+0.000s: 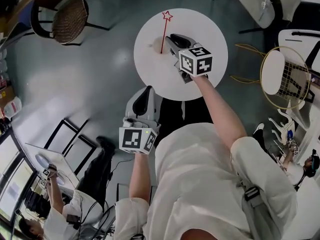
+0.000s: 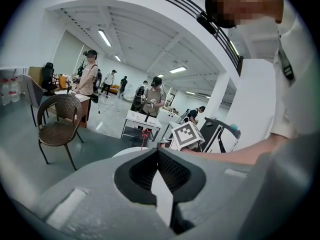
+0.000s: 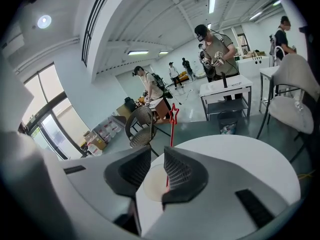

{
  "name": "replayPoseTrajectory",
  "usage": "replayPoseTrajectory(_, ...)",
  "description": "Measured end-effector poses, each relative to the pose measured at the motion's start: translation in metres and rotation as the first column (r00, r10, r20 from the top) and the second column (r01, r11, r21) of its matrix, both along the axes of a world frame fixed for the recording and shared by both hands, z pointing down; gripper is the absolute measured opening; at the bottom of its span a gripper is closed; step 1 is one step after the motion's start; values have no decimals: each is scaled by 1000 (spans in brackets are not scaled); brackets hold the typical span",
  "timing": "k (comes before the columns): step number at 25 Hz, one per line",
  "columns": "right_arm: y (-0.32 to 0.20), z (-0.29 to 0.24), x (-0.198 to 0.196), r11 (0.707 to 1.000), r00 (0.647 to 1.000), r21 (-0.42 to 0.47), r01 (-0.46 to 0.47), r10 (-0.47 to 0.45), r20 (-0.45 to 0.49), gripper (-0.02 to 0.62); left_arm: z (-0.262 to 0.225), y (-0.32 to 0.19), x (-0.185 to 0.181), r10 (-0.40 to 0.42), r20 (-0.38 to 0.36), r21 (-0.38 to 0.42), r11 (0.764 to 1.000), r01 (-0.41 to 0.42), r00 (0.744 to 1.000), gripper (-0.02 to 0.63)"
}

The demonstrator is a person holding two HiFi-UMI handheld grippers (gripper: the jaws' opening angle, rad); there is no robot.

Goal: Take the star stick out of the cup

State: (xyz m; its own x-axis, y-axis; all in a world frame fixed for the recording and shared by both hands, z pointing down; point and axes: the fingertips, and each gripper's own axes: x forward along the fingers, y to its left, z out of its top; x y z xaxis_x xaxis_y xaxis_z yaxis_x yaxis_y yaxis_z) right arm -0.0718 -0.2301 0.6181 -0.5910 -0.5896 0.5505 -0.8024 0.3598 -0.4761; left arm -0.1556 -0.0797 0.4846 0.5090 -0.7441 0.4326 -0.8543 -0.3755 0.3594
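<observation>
I'm reading the right gripper [image 1: 171, 38] reached out over the round white desk [image 1: 150, 74], its fingers pointing at the red star stick [image 1: 163, 34]. In the right gripper view the fingers stand apart with a narrow gap between them, clamped on nothing. Through that gap I see the pale round cup [image 3: 155, 183] on the desk just beyond the tips. The stick rises from the cup, upright with a slight lean, star at the top. Its lower length passes right beside the inner edge of one finger. I can't tell from here whether the finger touches it. The left gripper [image 1: 146, 91] hangs back at the near edge of the desk, well apart from the cup. In the left gripper view its fingers meet at the tips with nothing between them. Past them that view shows the right gripper's marker cube and the small red star. A wicker chair [image 1: 62, 14] stands on the floor, off to the left of the desk.
</observation>
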Motion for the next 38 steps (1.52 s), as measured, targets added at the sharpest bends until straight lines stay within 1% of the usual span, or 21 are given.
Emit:
replayPoseTrajectory(9, -17, 29, -6, 1000, 999, -29, -3, 2, -45, 97, 7, -1, -1, 5, 7, -16, 1000, -5, 1000, 9)
replayPoseTrajectory(21, -31, 46, -12, 998, 999, -63, -19, 16, -42, 95, 7, -5, -6, 0, 15, -26, 1000, 0, 1000, 9)
replayPoseTrajectory(29, -35, 51, -11, 997, 999, -70, -18, 15, -45, 71, 7, -6, -4, 3, 12, -31, 1000, -3, 1000, 9)
replayPoseTrajectory(32, -36, 52, -10, 997, 998, -67, -25, 22, -53, 46, 7, -6, -4, 4, 14, -30, 1000, -4, 1000, 9)
replayPoseTrajectory(38, -38, 52, -10, 998, 998, -63, -27, 23, -56, 35, 5, -9, -4, -1, 17, -25, 1000, 1, 1000, 9)
